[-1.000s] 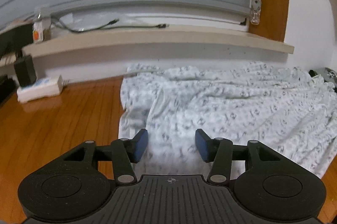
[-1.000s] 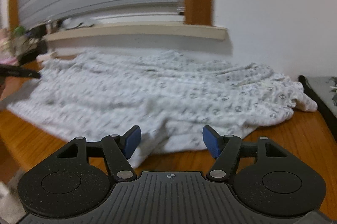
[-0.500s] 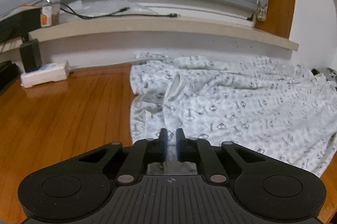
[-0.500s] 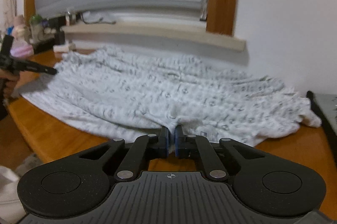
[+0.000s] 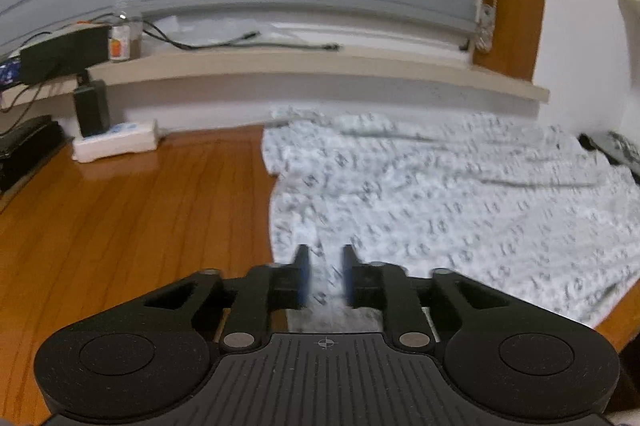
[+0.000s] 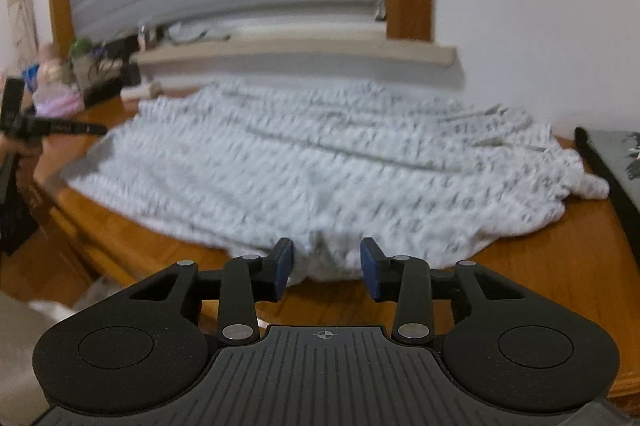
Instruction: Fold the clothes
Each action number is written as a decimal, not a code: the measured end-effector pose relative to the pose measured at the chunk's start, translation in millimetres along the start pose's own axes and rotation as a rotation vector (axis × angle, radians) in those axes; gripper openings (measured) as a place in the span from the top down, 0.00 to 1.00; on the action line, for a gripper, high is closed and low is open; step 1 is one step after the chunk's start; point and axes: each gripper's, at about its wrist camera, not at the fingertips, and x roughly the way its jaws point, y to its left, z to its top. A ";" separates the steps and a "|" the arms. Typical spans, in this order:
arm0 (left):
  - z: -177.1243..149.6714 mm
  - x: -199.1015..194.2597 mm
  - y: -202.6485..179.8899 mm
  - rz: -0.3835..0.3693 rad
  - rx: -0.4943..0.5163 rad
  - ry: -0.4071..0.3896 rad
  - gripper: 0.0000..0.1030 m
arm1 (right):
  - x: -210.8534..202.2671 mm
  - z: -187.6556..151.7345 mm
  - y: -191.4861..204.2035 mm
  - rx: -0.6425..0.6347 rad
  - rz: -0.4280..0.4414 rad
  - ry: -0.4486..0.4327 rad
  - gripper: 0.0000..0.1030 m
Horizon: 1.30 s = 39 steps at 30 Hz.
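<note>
left gripper: black ribbed body, blue-padded fingers, silver screws | right gripper: same, crosshair mark

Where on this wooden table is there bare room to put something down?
The wooden table is bare left of the patterned garment, between it and the white power strip. A narrow strip is free along the near edge before the right tongs. The garment fills the middle and right.
</note>
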 end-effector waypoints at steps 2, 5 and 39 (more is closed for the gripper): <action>3.4 -0.7 -5.7 -0.017 0.008 -0.012 0.53 | -0.4 2.2 -0.1 -0.002 -0.002 -0.011 0.63; 9.4 -1.1 -15.4 -0.047 0.021 -0.033 0.40 | 0.5 4.3 -1.7 -0.004 0.040 -0.002 0.63; 34.1 106.6 -186.6 -0.410 0.228 0.052 0.00 | 44.5 7.2 -27.6 -0.016 -0.143 0.013 0.39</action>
